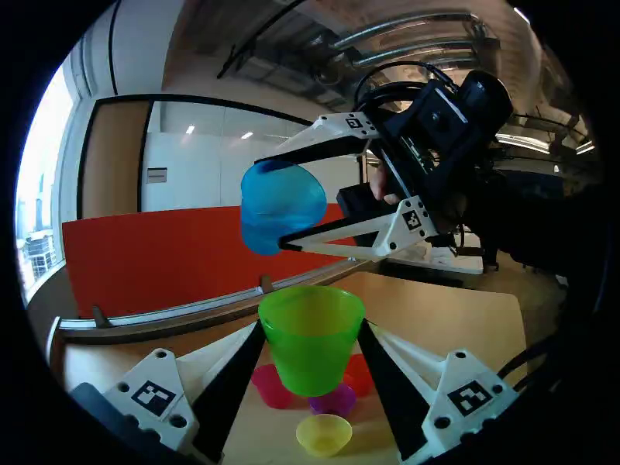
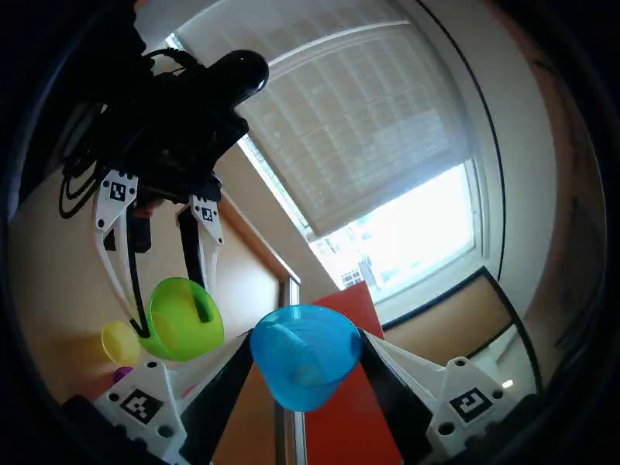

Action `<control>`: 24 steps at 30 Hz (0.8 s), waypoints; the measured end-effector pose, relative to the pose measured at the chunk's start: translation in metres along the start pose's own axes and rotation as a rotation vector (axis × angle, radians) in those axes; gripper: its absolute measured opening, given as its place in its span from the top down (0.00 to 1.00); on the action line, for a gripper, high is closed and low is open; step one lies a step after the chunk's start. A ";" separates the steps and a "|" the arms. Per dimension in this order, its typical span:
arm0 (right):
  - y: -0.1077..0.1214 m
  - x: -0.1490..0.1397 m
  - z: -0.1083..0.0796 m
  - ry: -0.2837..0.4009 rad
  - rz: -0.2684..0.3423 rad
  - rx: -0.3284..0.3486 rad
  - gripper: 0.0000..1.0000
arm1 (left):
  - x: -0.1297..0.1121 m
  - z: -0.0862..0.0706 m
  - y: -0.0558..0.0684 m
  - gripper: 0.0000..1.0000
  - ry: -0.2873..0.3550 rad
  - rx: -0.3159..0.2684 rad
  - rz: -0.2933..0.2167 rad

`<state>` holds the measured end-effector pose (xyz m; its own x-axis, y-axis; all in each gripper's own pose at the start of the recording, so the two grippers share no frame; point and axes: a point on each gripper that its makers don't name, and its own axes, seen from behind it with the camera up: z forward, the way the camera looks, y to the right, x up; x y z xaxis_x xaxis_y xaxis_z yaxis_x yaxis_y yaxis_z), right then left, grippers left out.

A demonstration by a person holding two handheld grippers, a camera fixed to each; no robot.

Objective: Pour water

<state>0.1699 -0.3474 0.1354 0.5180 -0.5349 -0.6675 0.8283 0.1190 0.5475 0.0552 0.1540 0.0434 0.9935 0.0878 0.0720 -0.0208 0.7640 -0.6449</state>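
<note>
**Blue cup tipped above the green one, lip not yet lined up**

My left gripper clamps the green cup upright between both fingers, held in the air over the table, nearer its close edge than its far one. The right gripper is rolled so that one finger sits above the other. Both fingers pinch the blue cup, which is tilted well over.

What matters for the pour is that the blue cup hangs above the green cup's mouth and a little to its left, clearly apart from it. I see no stream and cannot tell if any water is inside. As I judge it, I must bring the blue lip over the green rim.
</note>
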 end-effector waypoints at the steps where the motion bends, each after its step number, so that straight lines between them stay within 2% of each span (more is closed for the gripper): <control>1: 0.000 0.000 0.000 -0.001 -0.004 -0.001 0.06 | 0.000 0.000 0.000 0.15 0.000 0.000 -0.001; 24: -0.001 0.005 0.007 -0.006 -0.077 -0.002 0.06 | -0.001 0.000 -0.001 0.15 0.002 -0.001 -0.001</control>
<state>0.1697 -0.3558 0.1352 0.4513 -0.5476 -0.7047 0.8662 0.0789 0.4934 0.0543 0.1531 0.0435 0.9938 0.0858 0.0708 -0.0200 0.7637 -0.6453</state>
